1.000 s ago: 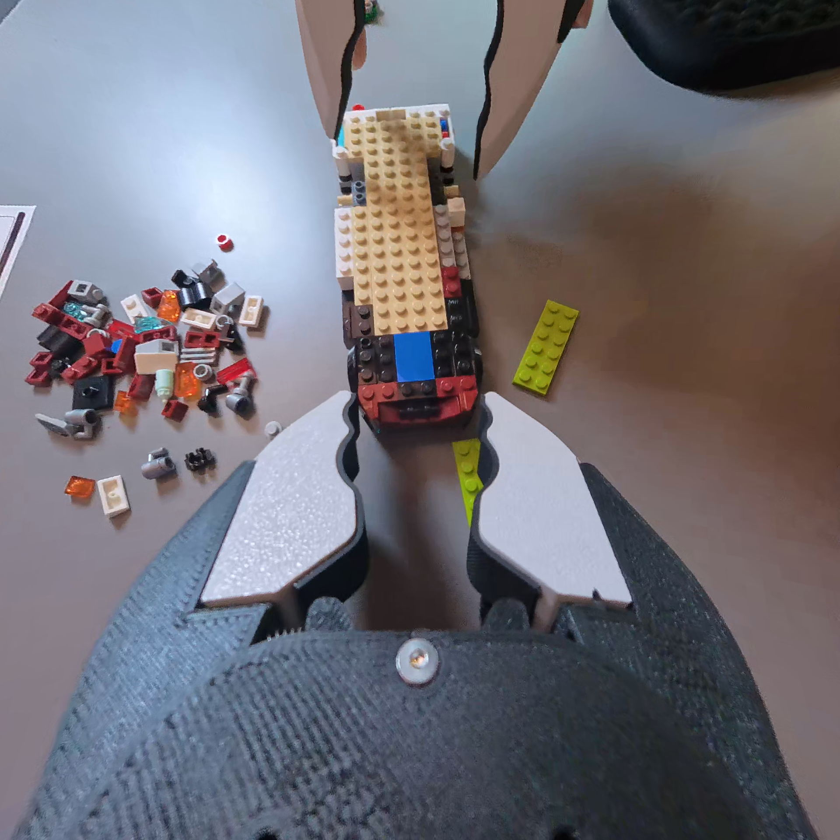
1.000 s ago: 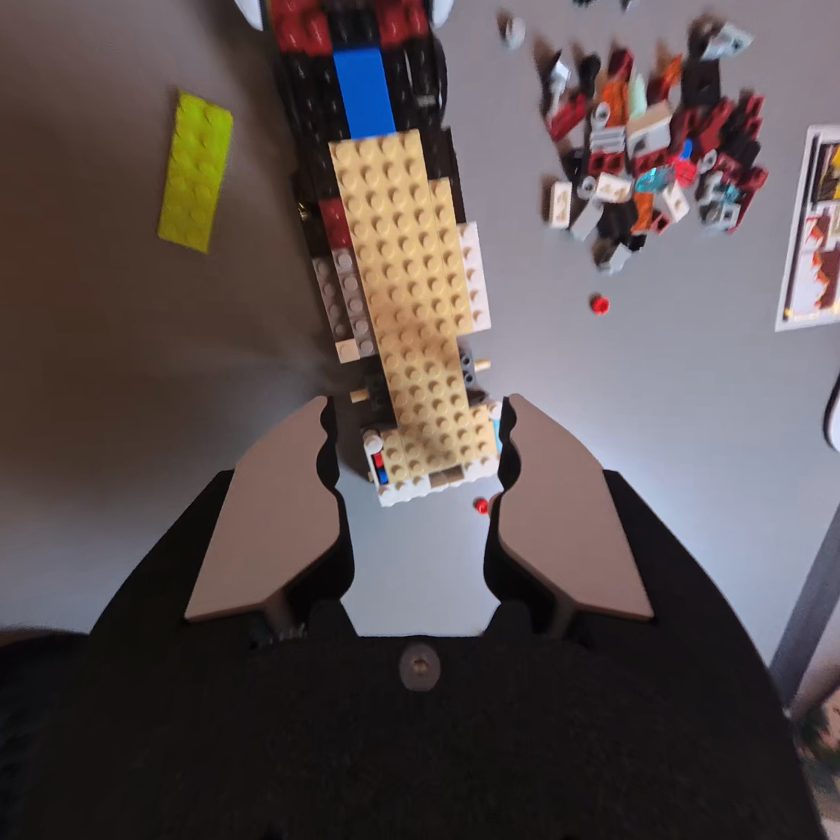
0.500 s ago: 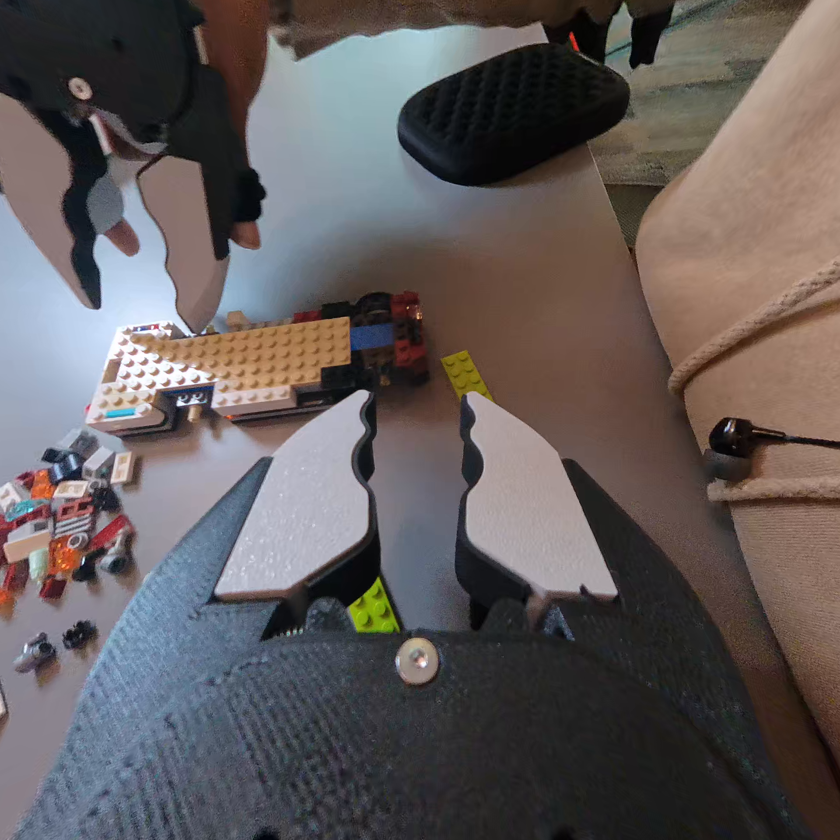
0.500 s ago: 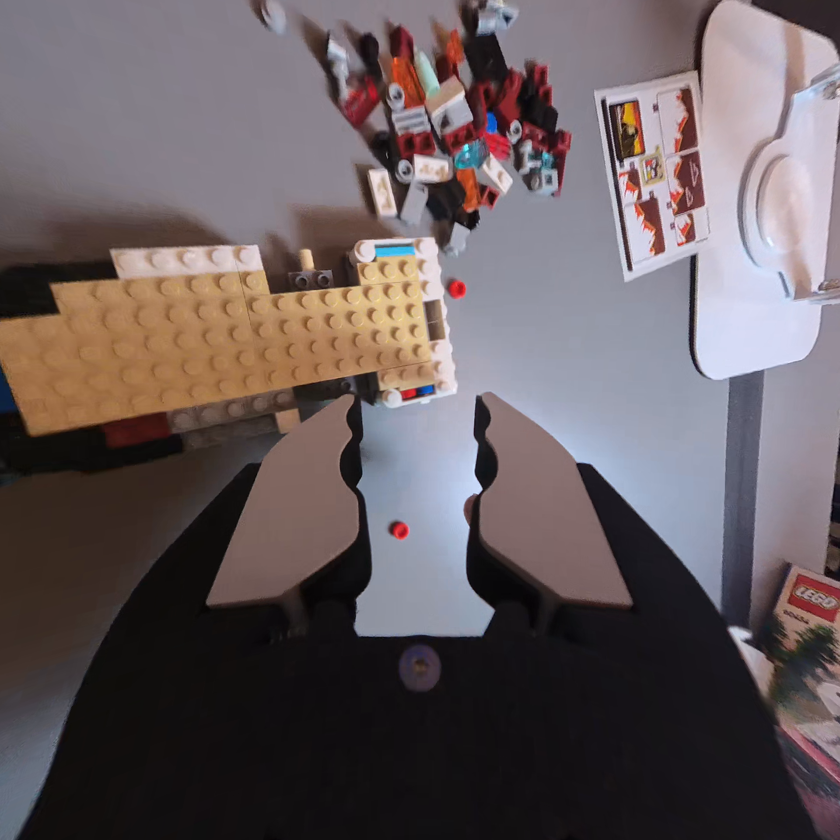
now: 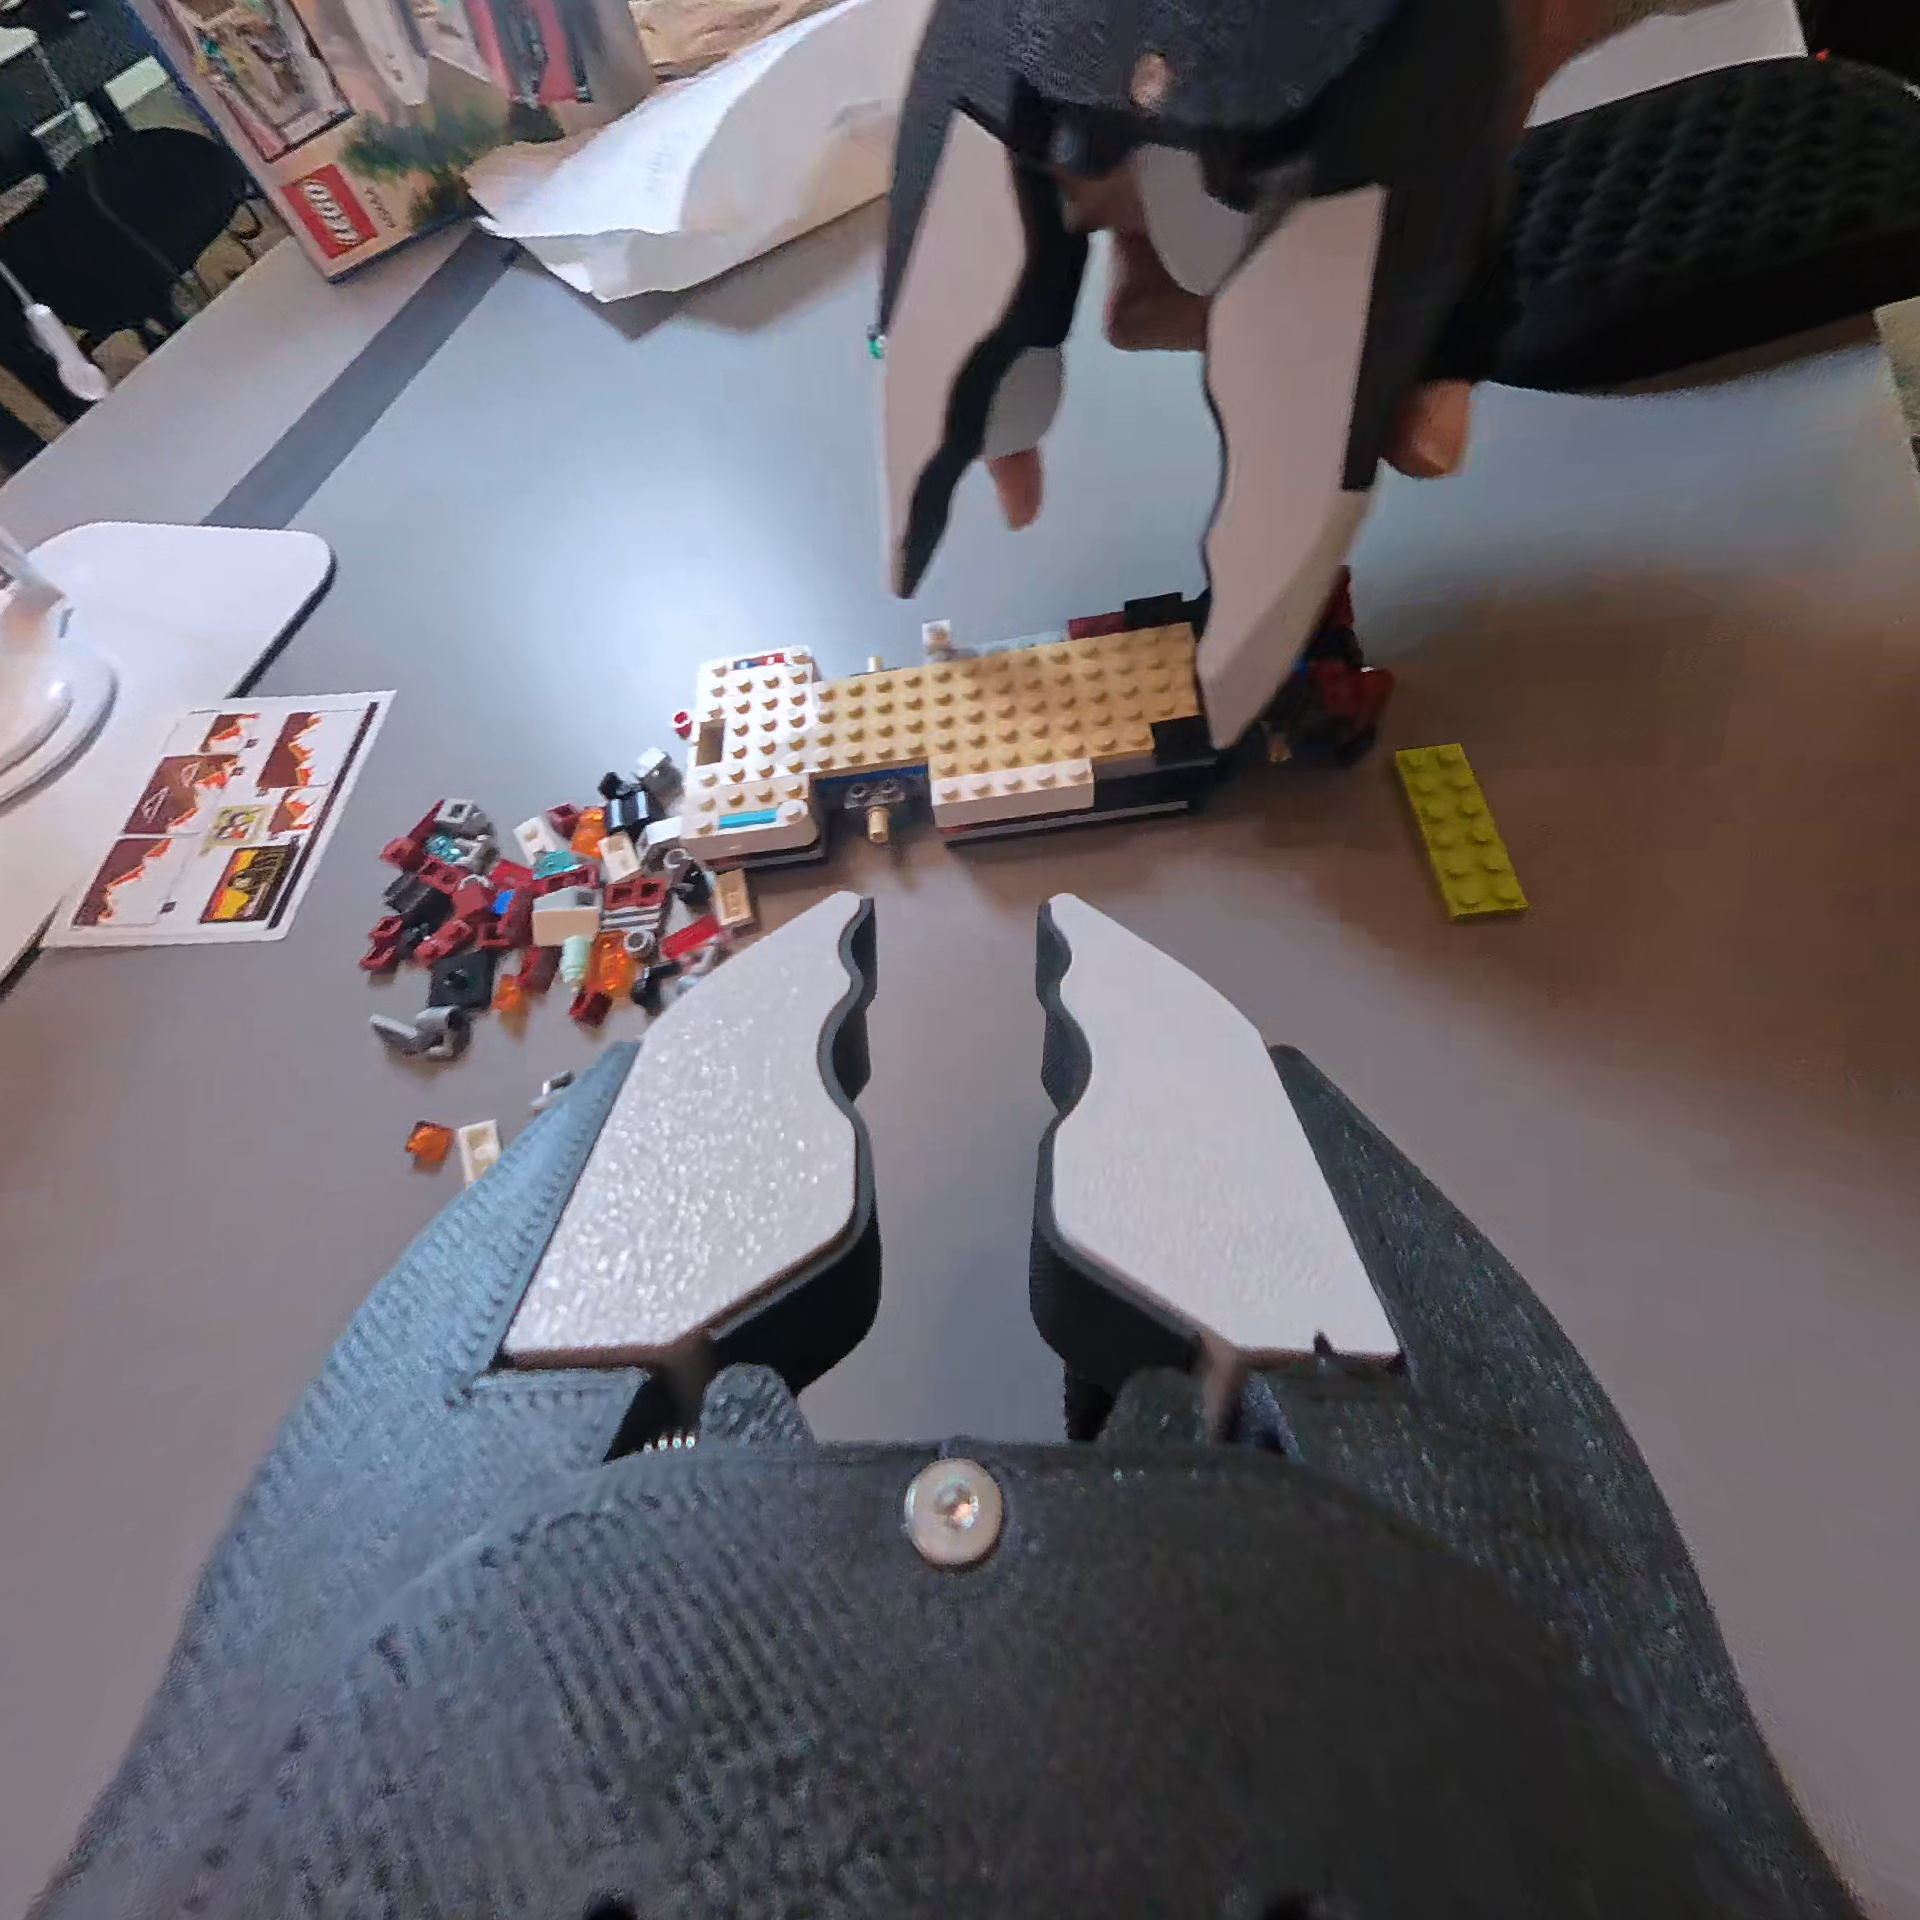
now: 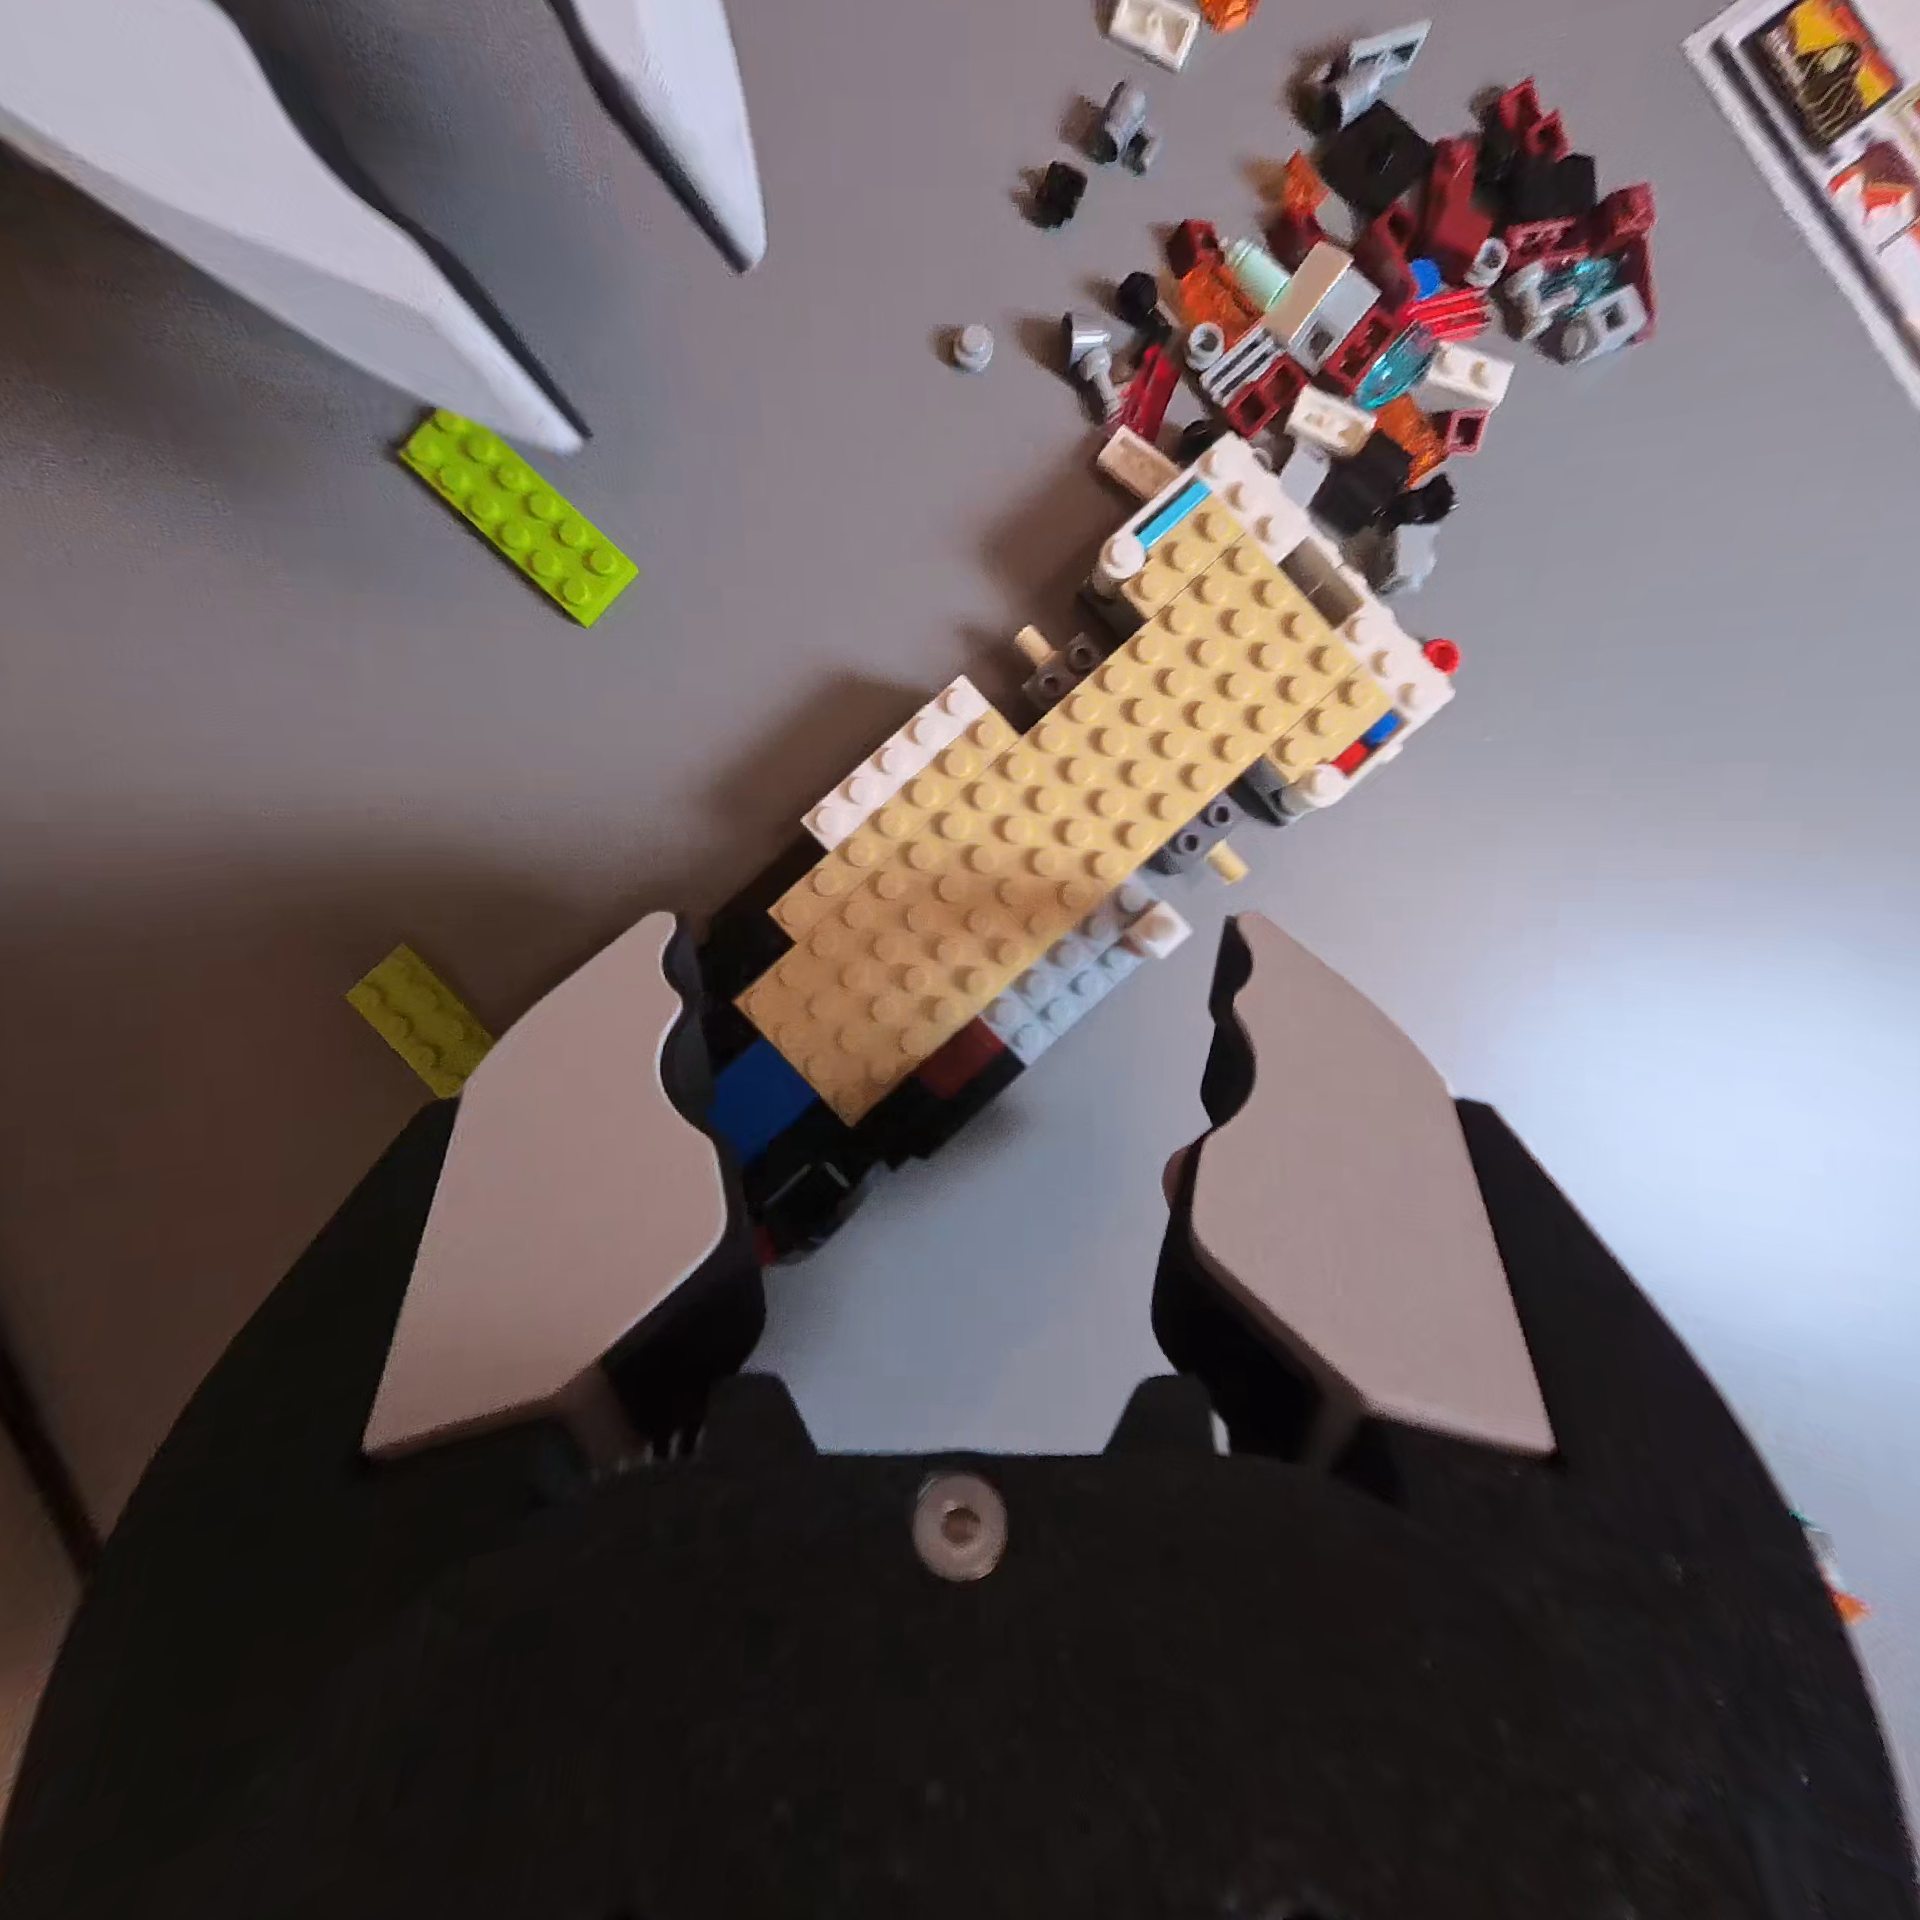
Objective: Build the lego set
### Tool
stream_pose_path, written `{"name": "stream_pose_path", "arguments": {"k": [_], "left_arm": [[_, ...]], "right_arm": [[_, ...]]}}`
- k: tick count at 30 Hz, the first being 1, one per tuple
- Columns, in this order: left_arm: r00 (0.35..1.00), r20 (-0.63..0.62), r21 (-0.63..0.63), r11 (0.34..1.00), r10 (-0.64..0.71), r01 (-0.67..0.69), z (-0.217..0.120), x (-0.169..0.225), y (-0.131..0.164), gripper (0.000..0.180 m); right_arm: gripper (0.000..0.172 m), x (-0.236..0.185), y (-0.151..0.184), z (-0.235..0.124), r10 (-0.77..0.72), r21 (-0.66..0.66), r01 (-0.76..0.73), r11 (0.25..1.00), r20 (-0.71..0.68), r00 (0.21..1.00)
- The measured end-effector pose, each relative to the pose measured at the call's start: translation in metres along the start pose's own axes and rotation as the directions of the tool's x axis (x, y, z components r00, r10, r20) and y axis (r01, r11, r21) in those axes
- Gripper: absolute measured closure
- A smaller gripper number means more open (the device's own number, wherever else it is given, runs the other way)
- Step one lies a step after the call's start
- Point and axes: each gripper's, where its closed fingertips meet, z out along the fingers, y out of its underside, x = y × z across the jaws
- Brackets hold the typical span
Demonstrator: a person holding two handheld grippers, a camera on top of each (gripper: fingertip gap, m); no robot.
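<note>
- Loose brick pile lies on the grey table at ten o'clock from the left gripper, whose jaws stand slightly apart on nothing.
- Brick model at twelve.
- Right gripper gapes wide, astride the model's dark end, one finger beside it.
- Lime plate at two o'clock.

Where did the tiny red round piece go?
The tiny red round piece sits on the grey table right against the white end of the tan brick model, seen in the right wrist view, just below the pile of loose bricks.
</note>
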Motion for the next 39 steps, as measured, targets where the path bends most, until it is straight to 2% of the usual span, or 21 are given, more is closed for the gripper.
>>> {"name": "stream_pose_path", "arguments": {"k": [2,3,7,9,11,15,19,22,25,29,33,36,39], "left_arm": [[1.000,0.009,0.004,1.000,-0.015,0.015,-0.002,-0.004,0.001,0.152],[1.000,0.016,0.006,1.000,-0.017,0.017,-0.002,-0.005,0.002,0.152],[1.000,0.018,-0.006,1.000,-0.004,0.004,-0.003,-0.004,0.005,0.152],[1.000,0.020,-0.021,1.000,0.007,-0.006,-0.004,-0.004,0.008,0.152],[1.000,0.016,-0.042,0.999,0.024,-0.024,-0.005,-0.003,0.011,0.151],[1.000,0.016,-0.049,0.999,0.012,-0.011,-0.006,-0.007,0.014,0.151],[1.000,0.011,-0.057,0.998,0.010,-0.009,-0.005,-0.007,0.017,0.151],[1.000,-0.016,-0.074,0.997,0.015,-0.016,-0.005,-0.004,0.020,0.149],[0.999,-0.048,-0.123,0.992,0.008,-0.013,-0.006,-0.001,0.028,0.147],[0.993,-0.116,-0.177,0.984,-0.018,-0.002,-0.009,0.011,0.038,0.148],[0.978,-0.207,-0.256,0.966,-0.021,-0.034,-0.010,0.030,0.052,0.148],[0.972,-0.233,-0.279,0.957,0.013,-0.079,-0.006,0.038,0.058,0.149],[0.975,-0.220,-0.231,0.970,0.028,-0.080,-0.007,0.036,0.048,0.154]], "right_arm": [[0.075,-0.006,0.003,0.008,0.029,-0.014,-0.029,0.999,-0.031,0.999],[0.082,-0.001,0.003,0.009,0.014,-0.017,-0.015,1.000,-0.077,0.997],[0.090,0.008,0.015,0.002,0.008,-0.080,-0.013,0.997,-0.065,0.998],[0.093,0.014,0.026,-0.004,-0.011,-0.116,0.006,0.993,-0.050,0.999],[0.106,0.015,0.040,-0.011,-0.062,-0.149,0.060,0.987,-0.006,0.998],[0.111,0.020,0.064,-0.023,-0.161,-0.187,0.173,0.967,0.076,0.984],[0.111,0.009,0.066,-0.024,-0.328,-0.144,0.353,0.925,0.171,0.929],[0.112,-0.002,0.052,-0.016,-0.401,-0.107,0.427,0.898,0.200,0.894],[0.112,-0.006,0.033,-0.006,-0.441,-0.072,0.463,0.884,0.205,0.874],[0.113,0.003,0.012,0.002,-0.476,-0.054,0.486,0.872,0.137,0.869],[0.117,-0.016,-0.005,-0.019,-0.485,0.074,0.480,0.874,0.112,0.867],[0.127,-0.054,0.008,-0.027,-0.507,0.118,0.493,0.862,0.188,0.841],[0.129,-0.080,0.029,-0.016,-0.494,0.078,0.490,0.868,0.230,0.839]]}}
